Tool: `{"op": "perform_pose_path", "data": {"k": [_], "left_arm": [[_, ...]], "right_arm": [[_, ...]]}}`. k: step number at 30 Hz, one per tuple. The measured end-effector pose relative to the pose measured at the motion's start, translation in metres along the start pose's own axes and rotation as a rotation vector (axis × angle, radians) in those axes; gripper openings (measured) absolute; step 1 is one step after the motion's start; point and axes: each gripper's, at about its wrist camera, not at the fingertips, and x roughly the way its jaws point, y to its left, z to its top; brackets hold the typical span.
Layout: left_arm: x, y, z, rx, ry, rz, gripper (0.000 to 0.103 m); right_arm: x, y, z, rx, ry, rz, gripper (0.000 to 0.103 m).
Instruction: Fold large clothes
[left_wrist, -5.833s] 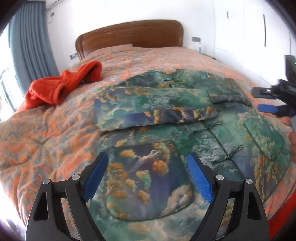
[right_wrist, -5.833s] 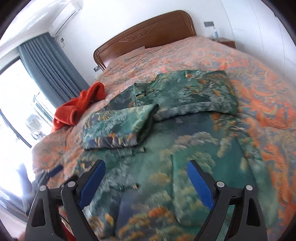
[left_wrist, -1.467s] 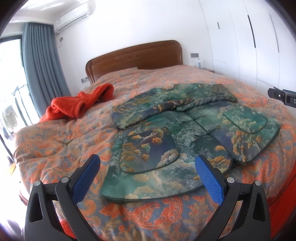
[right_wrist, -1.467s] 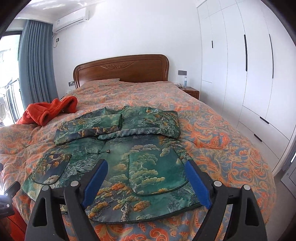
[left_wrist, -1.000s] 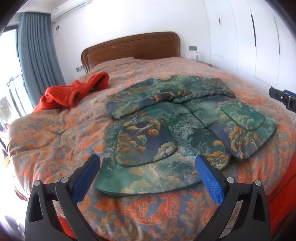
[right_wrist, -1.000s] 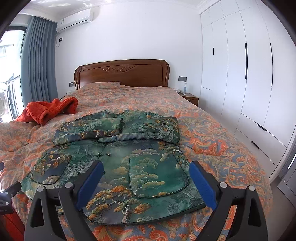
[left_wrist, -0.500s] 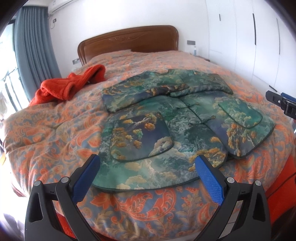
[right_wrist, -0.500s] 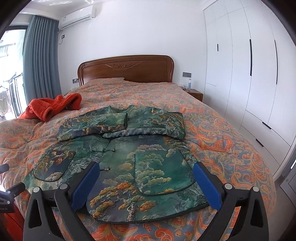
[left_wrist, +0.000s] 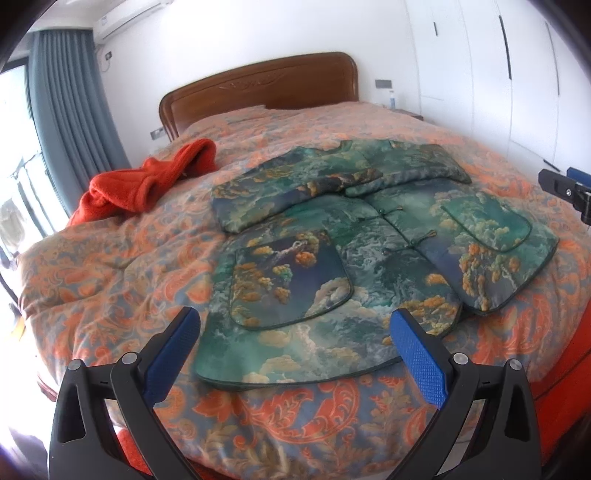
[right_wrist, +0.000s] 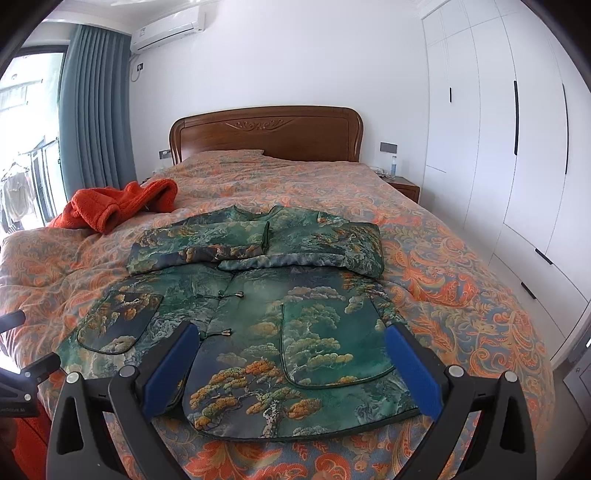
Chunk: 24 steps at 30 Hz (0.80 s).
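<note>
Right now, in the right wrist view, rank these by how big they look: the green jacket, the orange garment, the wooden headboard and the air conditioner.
1. green jacket, by far the largest, though it also lies nearest the camera.
2. wooden headboard.
3. orange garment, smaller than the headboard.
4. air conditioner, smallest, and farthest away.

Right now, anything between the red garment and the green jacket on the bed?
Nothing: only bare patterned bedspread separates the red garment from the green jacket. The right wrist view shows that gap clearly.
</note>
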Motion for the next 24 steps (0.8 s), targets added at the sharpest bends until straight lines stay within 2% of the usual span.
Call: {"op": "perform_pose_path", "data": {"k": [4,9,14,18,21,24], "left_arm": [[-0.005,0.004,-0.001,0.0,-0.021,0.028,0.102],[-0.006,0.027,-0.007,-0.071,-0.003,0.026,0.102],[0.003,0.05,-0.021,-0.123,0.065,0.061,0.102],[0.013,0.072,-0.028,-0.174,0.11,0.08,0.102],[0.027,0.092,-0.034,-0.264,0.16,0.033,0.102],[0.048,0.113,-0.046,-0.411,0.247,-0.07,0.102]], "right_arm": [[-0.022,-0.004,0.005,0.002,-0.093,-0.027,0.103],[-0.048,-0.014,0.018,0.02,-0.198,-0.045,0.103],[-0.046,-0.022,0.01,-0.004,-0.17,-0.078,0.103],[-0.04,-0.04,-0.005,0.033,-0.129,-0.077,0.103],[-0.033,-0.06,-0.013,0.051,-0.1,-0.065,0.103],[-0.009,-0.088,-0.021,0.086,0.013,0.022,0.103]]}}
